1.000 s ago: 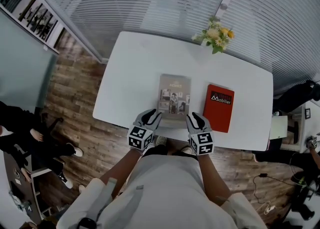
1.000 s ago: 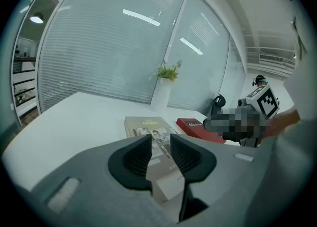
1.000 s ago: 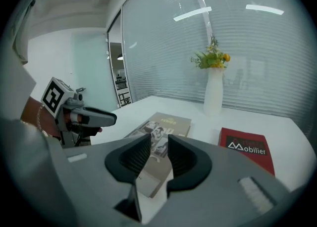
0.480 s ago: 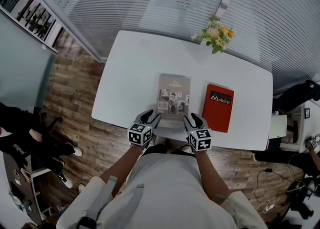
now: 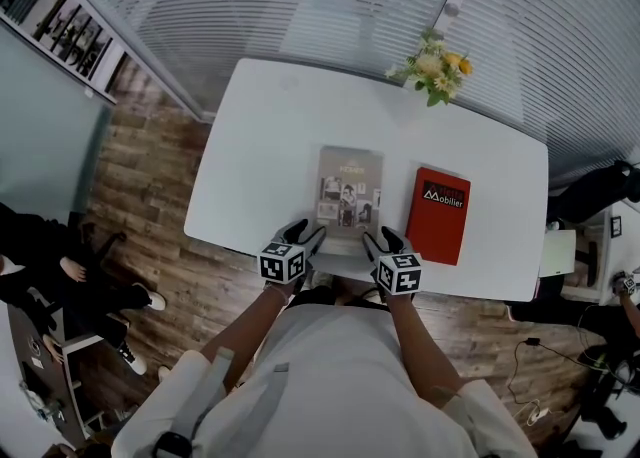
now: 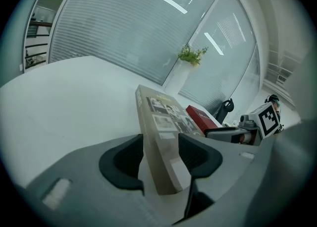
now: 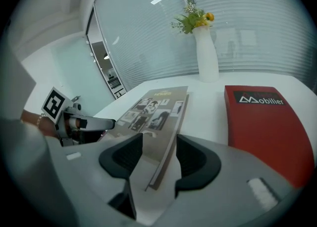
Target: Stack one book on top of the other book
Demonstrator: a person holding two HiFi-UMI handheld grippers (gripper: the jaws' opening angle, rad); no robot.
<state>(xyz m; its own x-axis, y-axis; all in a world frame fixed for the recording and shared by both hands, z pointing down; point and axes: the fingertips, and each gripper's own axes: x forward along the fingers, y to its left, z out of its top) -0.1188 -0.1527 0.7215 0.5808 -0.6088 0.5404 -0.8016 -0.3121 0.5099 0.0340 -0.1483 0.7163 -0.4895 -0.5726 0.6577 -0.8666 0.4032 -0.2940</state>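
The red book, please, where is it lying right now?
In the head view, the red book lies flat on the white table, just right of the grey book, not touching it.

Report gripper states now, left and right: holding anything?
Left gripper: open, jaws just opening; grey book's near corner between them, unclamped.
Right gripper: open, jaws just opening; same book's other near corner between them.

Reads as an office meeting room: white table (image 5: 270,136) boxed in by glass walls with slatted blinds (image 5: 300,6), wood-plank floor (image 5: 150,206), wall shelving (image 5: 55,16), a vase (image 7: 206,55) of flowers (image 5: 432,64) (yellow and white), seated person's legs (image 5: 40,246) alongside.
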